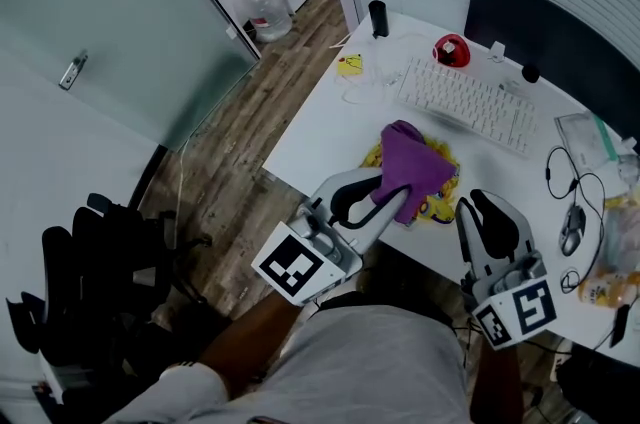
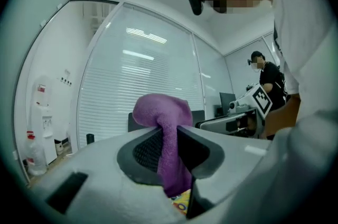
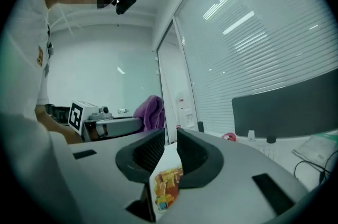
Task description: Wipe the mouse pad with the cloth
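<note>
Clamping cloth [image 2: 158,109]: left tool [image 2: 168,136] | right tool [image 3: 168,146]: nips mouse pad [image 3: 166,191] edge | near desk [image 1: 320,127] rim

Purple cloth [image 1: 415,160], yellow colourfully printed mouse pad [image 1: 437,205], white keyboard [image 1: 470,102], white desk [image 1: 320,127]

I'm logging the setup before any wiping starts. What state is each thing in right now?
Fuzzy purple cloth: bunched, clamped in the left gripper.
Yellow printed mouse pad: one edge pinched in the right gripper.
White keyboard: flat on the white desk, untouched.
Black monitor: screen dark.
</note>
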`<action>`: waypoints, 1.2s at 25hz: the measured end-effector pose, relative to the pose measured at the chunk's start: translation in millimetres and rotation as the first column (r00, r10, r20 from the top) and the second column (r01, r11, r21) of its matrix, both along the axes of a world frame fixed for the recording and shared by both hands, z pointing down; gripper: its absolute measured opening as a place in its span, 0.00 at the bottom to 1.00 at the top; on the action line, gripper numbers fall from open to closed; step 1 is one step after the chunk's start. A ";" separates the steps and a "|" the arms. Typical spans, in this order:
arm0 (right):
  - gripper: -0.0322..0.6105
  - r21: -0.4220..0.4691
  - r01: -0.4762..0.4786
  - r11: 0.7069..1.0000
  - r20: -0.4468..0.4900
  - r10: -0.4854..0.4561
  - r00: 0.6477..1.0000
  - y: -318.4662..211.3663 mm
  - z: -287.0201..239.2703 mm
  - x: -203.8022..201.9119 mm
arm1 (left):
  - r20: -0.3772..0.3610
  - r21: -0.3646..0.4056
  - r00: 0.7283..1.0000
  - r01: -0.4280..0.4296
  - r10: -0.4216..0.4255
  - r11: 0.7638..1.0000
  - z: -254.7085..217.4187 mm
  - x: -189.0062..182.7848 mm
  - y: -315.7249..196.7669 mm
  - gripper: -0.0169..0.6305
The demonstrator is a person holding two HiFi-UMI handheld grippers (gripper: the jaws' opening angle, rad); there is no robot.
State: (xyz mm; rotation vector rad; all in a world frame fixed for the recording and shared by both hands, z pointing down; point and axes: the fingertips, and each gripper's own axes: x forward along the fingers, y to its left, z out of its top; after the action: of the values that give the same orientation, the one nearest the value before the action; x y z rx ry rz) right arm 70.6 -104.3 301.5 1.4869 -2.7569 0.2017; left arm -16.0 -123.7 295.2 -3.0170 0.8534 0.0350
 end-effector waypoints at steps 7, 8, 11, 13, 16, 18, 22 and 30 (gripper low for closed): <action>0.10 0.145 0.005 0.989 0.000 -0.005 1.000 11.2 -30.8 -6.5 | -0.074 0.052 0.997 0.011 -0.007 0.999 -18.8 -0.6 10.7 0.15; 0.09 0.158 0.009 0.987 0.002 -0.009 1.000 12.7 -33.3 -7.2 | -0.080 0.055 0.997 0.012 -0.007 0.998 -20.3 -0.9 11.7 0.15; 0.08 0.186 0.025 0.982 0.002 -0.026 1.000 15.8 -37.9 -10.4 | -0.093 0.065 0.996 0.016 -0.010 0.998 -23.7 -1.5 14.0 0.15; 0.08 0.198 0.038 0.979 0.000 -0.039 0.999 17.9 -38.5 -13.2 | -0.097 0.077 0.995 0.019 -0.011 0.997 -25.0 -1.7 15.5 0.15; 0.07 0.216 0.055 0.975 -0.013 -0.053 0.999 21.4 -38.3 -18.7 | -0.105 0.092 0.994 0.025 -0.016 0.995 -26.6 -3.6 18.0 0.15; 0.07 0.217 0.068 0.974 -0.021 -0.064 0.998 23.7 -36.3 -22.2 | -0.109 0.100 0.994 0.030 -0.019 0.995 -28.1 -4.8 19.1 0.15; 0.07 0.212 0.078 0.974 -0.022 -0.075 0.997 26.1 -32.7 -23.5 | -0.113 0.108 0.993 0.034 -0.021 0.994 -30.0 -3.9 20.7 0.15; 0.07 0.204 0.065 0.977 0.009 -0.068 0.998 27.2 -34.6 -20.2 | -0.113 0.109 0.994 0.029 -0.017 0.994 -29.2 -1.6 25.7 0.15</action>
State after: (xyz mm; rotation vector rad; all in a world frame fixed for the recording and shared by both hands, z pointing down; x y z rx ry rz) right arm 50.4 -77.1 266.9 1.4341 -2.9104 -0.0724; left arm -17.6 -98.0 266.0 -2.9250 0.8633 0.2444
